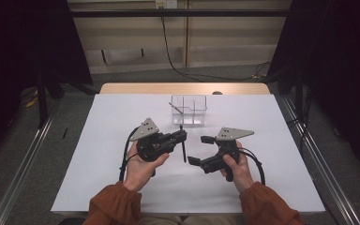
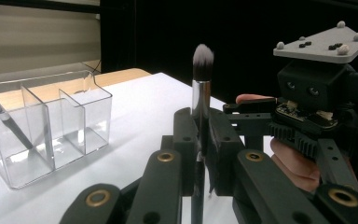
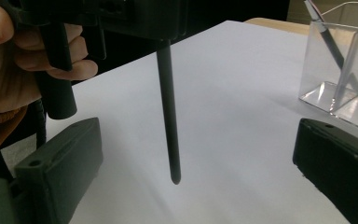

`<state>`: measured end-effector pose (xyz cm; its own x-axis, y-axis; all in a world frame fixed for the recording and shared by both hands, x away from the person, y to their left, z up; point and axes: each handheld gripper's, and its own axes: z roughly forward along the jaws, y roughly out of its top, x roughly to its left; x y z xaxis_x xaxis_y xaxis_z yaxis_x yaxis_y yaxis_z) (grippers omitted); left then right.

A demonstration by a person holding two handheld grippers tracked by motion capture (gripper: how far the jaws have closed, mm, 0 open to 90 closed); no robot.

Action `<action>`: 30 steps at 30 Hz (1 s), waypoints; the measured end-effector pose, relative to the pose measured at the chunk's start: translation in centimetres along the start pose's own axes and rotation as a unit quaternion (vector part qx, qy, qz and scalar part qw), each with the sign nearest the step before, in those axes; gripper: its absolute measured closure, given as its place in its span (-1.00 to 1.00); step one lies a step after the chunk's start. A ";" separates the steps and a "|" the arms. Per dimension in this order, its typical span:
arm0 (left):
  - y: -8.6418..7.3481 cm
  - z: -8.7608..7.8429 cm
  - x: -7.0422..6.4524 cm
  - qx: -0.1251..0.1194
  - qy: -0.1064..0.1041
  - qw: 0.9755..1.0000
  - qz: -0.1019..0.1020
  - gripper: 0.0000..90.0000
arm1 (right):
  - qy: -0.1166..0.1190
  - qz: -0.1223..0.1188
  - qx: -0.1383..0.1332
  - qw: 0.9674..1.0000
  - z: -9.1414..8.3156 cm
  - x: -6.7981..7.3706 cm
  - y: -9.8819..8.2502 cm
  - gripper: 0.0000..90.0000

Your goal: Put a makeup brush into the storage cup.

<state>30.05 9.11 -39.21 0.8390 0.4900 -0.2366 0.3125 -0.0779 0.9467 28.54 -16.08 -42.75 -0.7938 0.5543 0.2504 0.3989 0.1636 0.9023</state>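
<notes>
- Left gripper point(image 2: 200, 154) is clamped on the makeup brush point(image 2: 201, 79), bristles up, handle hanging above the table point(image 1: 103, 154)
- right gripper point(image 1: 200, 150) gapes wide, nothing in it
- my worry: brush could swivel in that single pinch and clip the clear organizer point(image 1: 189, 110) rim

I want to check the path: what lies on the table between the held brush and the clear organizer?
Nothing: in the left gripper view, bare white table separates the brush, clamped in the left gripper, from the clear organizer.
</notes>
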 end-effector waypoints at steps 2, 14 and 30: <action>0.0 -0.1 0.1 0.000 0.002 1.000 0.000 0.86 | -0.002 -0.002 -0.002 1.000 -0.2 -0.1 -0.1 -0.95; 0.1 -0.9 0.5 -0.001 0.010 1.000 -0.003 0.86 | -0.057 -0.002 -0.031 0.998 -1.6 0.1 -0.6 -0.94; 0.2 -2.3 1.6 0.006 0.027 1.000 -0.005 0.86 | -0.132 -0.008 -0.048 0.990 -5.1 -0.6 -2.6 -0.95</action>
<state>30.40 11.82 -38.93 0.8108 0.5363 -0.2346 0.3267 -0.0821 0.9415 25.64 -21.05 -43.46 -0.6463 0.7488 0.1467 0.3315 0.1024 0.9379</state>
